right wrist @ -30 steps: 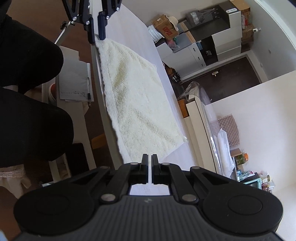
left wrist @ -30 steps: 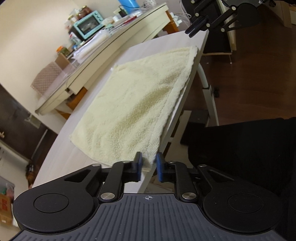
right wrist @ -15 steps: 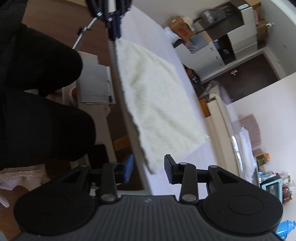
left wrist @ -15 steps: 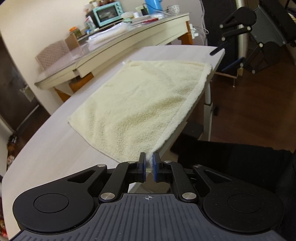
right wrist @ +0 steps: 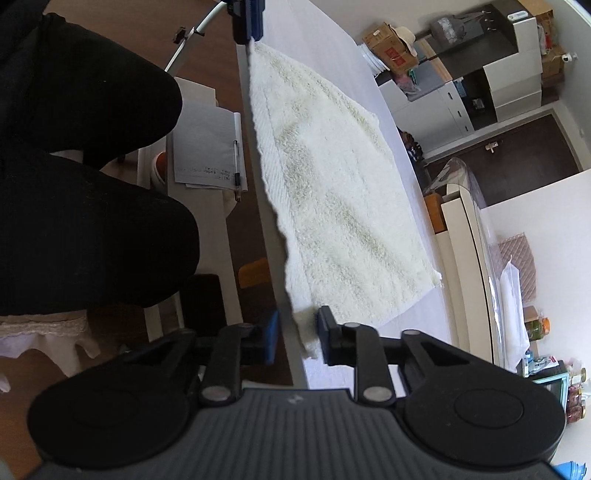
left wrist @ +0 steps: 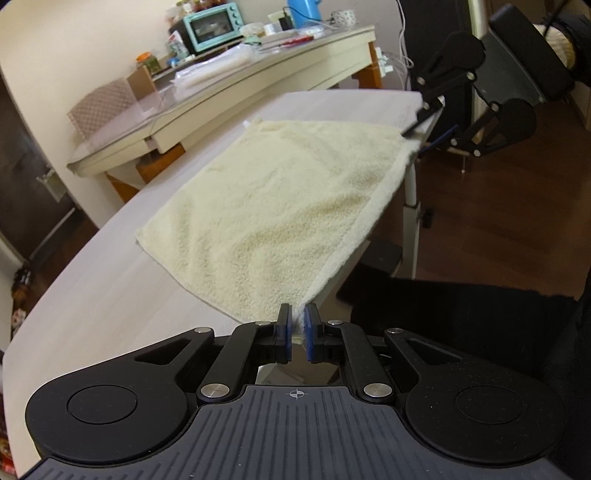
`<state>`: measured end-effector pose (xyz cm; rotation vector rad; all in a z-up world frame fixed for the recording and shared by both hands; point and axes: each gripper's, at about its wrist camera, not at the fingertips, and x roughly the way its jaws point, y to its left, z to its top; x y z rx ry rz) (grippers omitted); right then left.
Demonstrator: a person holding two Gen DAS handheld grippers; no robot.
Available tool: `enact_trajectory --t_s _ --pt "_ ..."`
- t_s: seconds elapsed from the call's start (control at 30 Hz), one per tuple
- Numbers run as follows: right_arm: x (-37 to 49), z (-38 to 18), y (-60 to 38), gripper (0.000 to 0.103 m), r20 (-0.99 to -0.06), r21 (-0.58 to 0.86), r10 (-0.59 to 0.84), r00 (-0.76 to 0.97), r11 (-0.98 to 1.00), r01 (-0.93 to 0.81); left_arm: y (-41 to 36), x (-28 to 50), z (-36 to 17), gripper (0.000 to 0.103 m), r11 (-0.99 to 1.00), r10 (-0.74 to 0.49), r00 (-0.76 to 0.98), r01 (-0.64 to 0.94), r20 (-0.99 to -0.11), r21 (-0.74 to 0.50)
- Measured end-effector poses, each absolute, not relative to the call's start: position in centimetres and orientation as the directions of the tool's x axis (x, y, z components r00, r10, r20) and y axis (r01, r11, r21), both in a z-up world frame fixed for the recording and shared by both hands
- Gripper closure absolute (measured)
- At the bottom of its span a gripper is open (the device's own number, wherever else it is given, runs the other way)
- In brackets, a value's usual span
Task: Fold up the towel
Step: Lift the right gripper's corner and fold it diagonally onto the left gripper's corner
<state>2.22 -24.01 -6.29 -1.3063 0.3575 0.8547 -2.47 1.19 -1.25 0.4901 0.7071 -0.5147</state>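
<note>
The right gripper [right wrist: 295, 332] was wide open half a second ago with the corner of the towel [right wrist: 332, 192] just in front of it. Now the corner sits between its two fingers, which have come closer together. A small gap shows on each side of the cloth, so this gripper is not yet squeezing it. The left gripper [left wrist: 297, 328] has kept its pinch on the other near corner, and that corner is now lifted a little off the bench [left wrist: 110, 280].

The towel [left wrist: 288, 199] is a cream, nearly square cloth lying flat on the pale bench. Its near edge runs along the bench edge, from one gripper to the other. The rest of the cloth reaches away from that edge, across the bench top.

In the left wrist view the towel spreads out ahead of the left gripper, and the right gripper [left wrist: 417, 125] shows at the far corner. In the right wrist view the left gripper [right wrist: 249, 26] is at the top, at the far end of the same edge.
</note>
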Motion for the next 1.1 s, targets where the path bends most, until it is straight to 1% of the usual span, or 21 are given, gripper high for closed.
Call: enact_trajectory --t_s 0.03,0.3,0.4,0.53,0.6,0.7,0.8,0.93,1.1 --pt "2.0 -6.1 -24.1 0.099 -0.674 -0.690 0.345 0.653 0.024 -0.724 1.3 -2.4 -1.0 0.096 0.772 -0.283 0.652 0.590 -0.704 0.236" --pt "1.3 -5.6 -24.3 0.099 -0.661 -0.710 0.329 0.674 0.017 -0.704 2.1 -2.5 -0.5 0.096 0.818 -0.282 0.687 0.537 -0.669 0.207" --pt "1.1 -5.6 -24.2 0.099 -0.657 -0.709 0.339 0.673 0.024 -0.705 1.9 -3.3 -0.8 0.095 0.801 -0.263 0.702 0.541 -0.661 0.256" --pt "1.3 -5.4 -24.1 0.099 -0.653 -0.707 0.347 0.673 0.038 -0.706 0.6 -4.1 -2.0 0.096 0.729 -0.223 0.715 0.573 -0.662 0.374" --pt "1.3 -5.2 -24.1 0.099 -0.644 -0.713 0.351 0.680 0.048 -0.700 0.4 -4.0 -2.5 0.097 0.719 -0.214 0.704 0.583 -0.677 0.378" --pt "1.3 -4.7 -24.0 0.100 -0.626 -0.733 0.354 0.695 0.040 -0.679 0.4 -3.8 -2.7 0.097 0.731 -0.219 0.684 0.587 -0.696 0.348" --pt "1.8 -3.9 -23.8 0.100 -0.592 -0.778 0.353 0.724 -0.014 -0.629 1.3 -3.3 -2.0 0.097 0.774 -0.249 0.679 0.569 -0.691 0.280" --pt "3.4 -1.8 -22.5 0.100 -0.565 -0.817 0.365 0.740 -0.122 -0.564 2.8 -2.9 -1.1 0.097 0.823 -0.284 0.677 0.535 -0.679 0.190" --pt "6.0 0.3 -19.8 0.100 -0.571 -0.820 0.389 0.723 -0.295 -0.490 4.0 -2.7 -1.2 0.097 0.871 -0.304 0.669 0.484 -0.679 0.087"
